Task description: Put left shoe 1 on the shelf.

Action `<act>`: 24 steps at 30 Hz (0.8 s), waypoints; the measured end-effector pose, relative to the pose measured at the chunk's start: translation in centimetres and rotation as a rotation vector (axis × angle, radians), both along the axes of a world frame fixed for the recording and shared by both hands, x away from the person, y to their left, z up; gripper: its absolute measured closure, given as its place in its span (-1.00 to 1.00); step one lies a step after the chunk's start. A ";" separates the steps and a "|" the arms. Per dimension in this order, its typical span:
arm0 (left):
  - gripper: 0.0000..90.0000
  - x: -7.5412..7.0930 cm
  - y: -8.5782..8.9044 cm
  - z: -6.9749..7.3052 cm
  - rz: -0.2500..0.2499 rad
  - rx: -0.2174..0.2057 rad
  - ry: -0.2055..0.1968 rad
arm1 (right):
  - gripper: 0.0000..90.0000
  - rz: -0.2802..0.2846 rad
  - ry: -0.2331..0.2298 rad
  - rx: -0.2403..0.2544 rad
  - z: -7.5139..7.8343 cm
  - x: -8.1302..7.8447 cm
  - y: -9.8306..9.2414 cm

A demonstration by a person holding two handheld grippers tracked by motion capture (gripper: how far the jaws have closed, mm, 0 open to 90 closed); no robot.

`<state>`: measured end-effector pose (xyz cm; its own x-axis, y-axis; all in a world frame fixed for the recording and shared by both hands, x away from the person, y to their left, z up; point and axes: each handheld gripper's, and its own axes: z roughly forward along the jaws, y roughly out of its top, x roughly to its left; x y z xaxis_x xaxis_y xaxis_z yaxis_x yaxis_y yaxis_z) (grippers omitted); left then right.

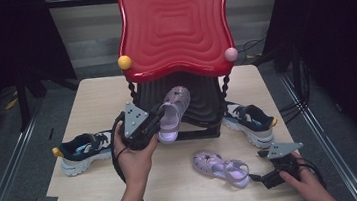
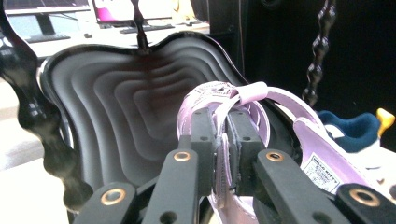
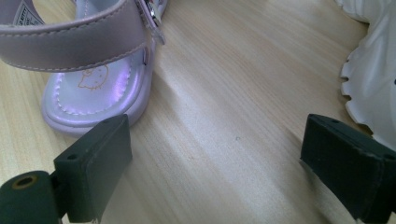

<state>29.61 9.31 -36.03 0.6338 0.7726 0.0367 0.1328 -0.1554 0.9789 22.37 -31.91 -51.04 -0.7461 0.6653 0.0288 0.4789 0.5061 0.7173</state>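
My left gripper [image 1: 160, 116] is shut on the strap of a lilac sandal [image 1: 173, 112], which hangs lifted in front of the black lower tray [image 1: 201, 100] of a two-tier stand. In the left gripper view the pads [image 2: 203, 140] pinch the sandal's [image 2: 322, 156] strap, with the black ridged tray [image 2: 116, 121] behind. A second lilac sandal [image 1: 221, 166] lies on the table near the front right. My right gripper [image 1: 258, 165] rests open on the table just right of it; its view shows that sandal's [image 3: 88, 60] heel at the upper left, wide of the jaws.
The stand's red top tray [image 1: 173, 25] overhangs the back of the wooden table [image 1: 100, 189]. A navy and white sneaker [image 1: 81, 152] lies at the left, another [image 1: 250, 121] at the right by the stand. A white sneaker sole [image 3: 373, 70] edges the right gripper view.
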 end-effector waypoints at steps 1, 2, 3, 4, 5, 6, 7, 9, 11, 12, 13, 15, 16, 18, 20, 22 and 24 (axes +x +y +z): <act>0.83 0.1 -0.1 0.0 0.011 -0.003 -0.001 | -0.83 0.000 -0.001 0.000 0.0 0.0 0.0; 0.83 0.2 -0.2 0.0 0.019 -0.007 -0.005 | -0.83 0.000 0.000 0.000 0.0 0.0 0.0; 0.83 0.4 -0.1 0.0 0.020 0.003 -0.011 | -0.83 0.000 -0.001 0.000 0.0 0.0 0.0; 0.83 0.4 -0.3 -0.1 0.031 -0.019 -0.005 | -0.83 0.001 -0.001 0.000 0.0 0.0 0.0; 0.83 0.6 -0.2 -0.1 0.036 -0.005 -0.016 | -0.83 0.000 0.000 0.000 0.0 0.0 0.0; 0.83 0.7 -0.2 -0.2 0.043 -0.002 -0.017 | -0.83 0.000 0.000 0.000 0.0 0.0 0.0; 0.83 0.7 -0.2 -0.2 0.057 -0.008 -0.015 | -0.83 0.000 0.000 0.000 0.0 0.0 0.0; 0.83 1.0 -0.3 -0.4 0.076 -0.016 -0.023 | -0.83 0.000 0.000 0.000 0.0 0.0 0.0; 0.83 1.1 -0.4 -0.6 0.086 -0.021 -0.026 | -0.83 0.000 0.000 0.000 0.0 0.0 0.0; 0.83 1.2 -0.4 -0.6 0.090 -0.016 -0.027 | -0.83 0.000 0.000 0.000 0.0 0.0 0.0; 0.83 1.3 -0.6 -0.7 0.097 -0.031 -0.028 | -0.83 0.000 0.000 0.000 0.0 0.0 0.0; 0.83 1.5 -0.6 -0.7 0.110 -0.026 -0.035 | -0.83 0.000 0.000 0.001 0.0 0.0 0.0; 0.83 1.6 -0.7 -0.7 0.118 -0.026 -0.044 | -0.83 0.000 0.000 0.000 0.0 0.0 0.0; 0.83 1.9 -0.9 -0.8 0.131 -0.036 -0.042 | -0.83 0.000 0.000 0.000 0.0 0.0 0.0; 0.83 2.2 -0.9 -0.8 0.142 -0.036 -0.047 | -0.83 0.000 0.000 0.001 0.0 0.0 0.0; 0.83 2.4 -1.0 -0.9 0.151 -0.046 -0.050 | -0.83 0.000 0.000 0.001 0.0 0.0 0.0; 0.83 2.6 -1.0 -0.9 0.167 -0.050 -0.052 | -0.83 0.000 0.000 0.001 0.0 0.0 0.0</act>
